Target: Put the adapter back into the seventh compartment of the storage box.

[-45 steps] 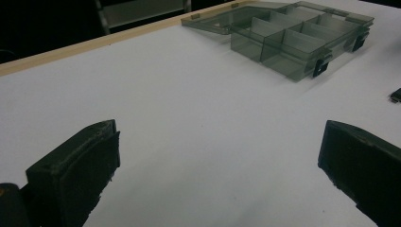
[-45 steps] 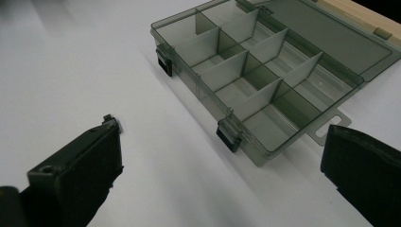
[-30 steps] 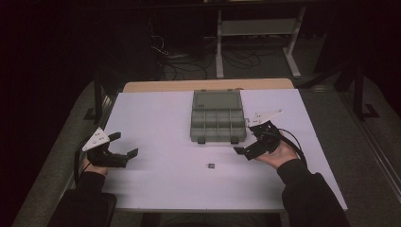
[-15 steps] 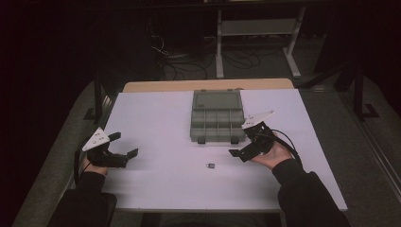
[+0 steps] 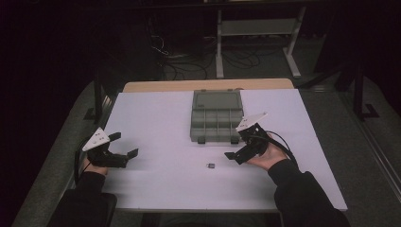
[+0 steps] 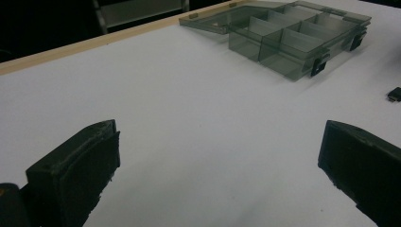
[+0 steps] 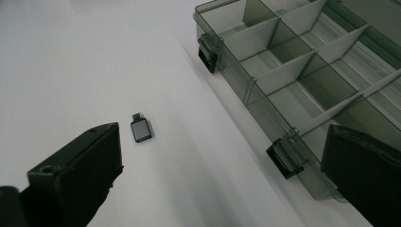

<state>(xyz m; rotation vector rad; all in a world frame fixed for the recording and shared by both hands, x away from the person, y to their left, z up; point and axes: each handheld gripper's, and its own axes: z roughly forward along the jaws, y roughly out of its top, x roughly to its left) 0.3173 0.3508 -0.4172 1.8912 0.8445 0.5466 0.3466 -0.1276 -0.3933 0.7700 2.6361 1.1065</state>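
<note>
A small dark adapter [image 5: 210,165] lies on the white table [image 5: 161,118], in front of an open grey compartment box [image 5: 216,118] with empty cells. My right gripper [image 5: 235,147] is open just right of the adapter, near the box's front edge. In the right gripper view the adapter [image 7: 141,129] lies just past the left jaw, with the box [image 7: 288,101] on the right and the gripper [image 7: 220,146] holding nothing. My left gripper [image 5: 125,144] rests open at the table's left. In its own view the left gripper [image 6: 220,142] is empty, with the box [image 6: 288,38] far ahead and the adapter [image 6: 394,93] at the right edge.
The box's clear lid [image 5: 217,100] lies folded back flat toward the far edge. A wooden strip [image 5: 208,85] borders the table's far side. Beyond it, cables [image 5: 189,61] and a metal stand [image 5: 257,33] sit on the dark floor.
My right gripper has shifted a little left and toward the person, closer to the adapter. The left gripper has stayed in place.
</note>
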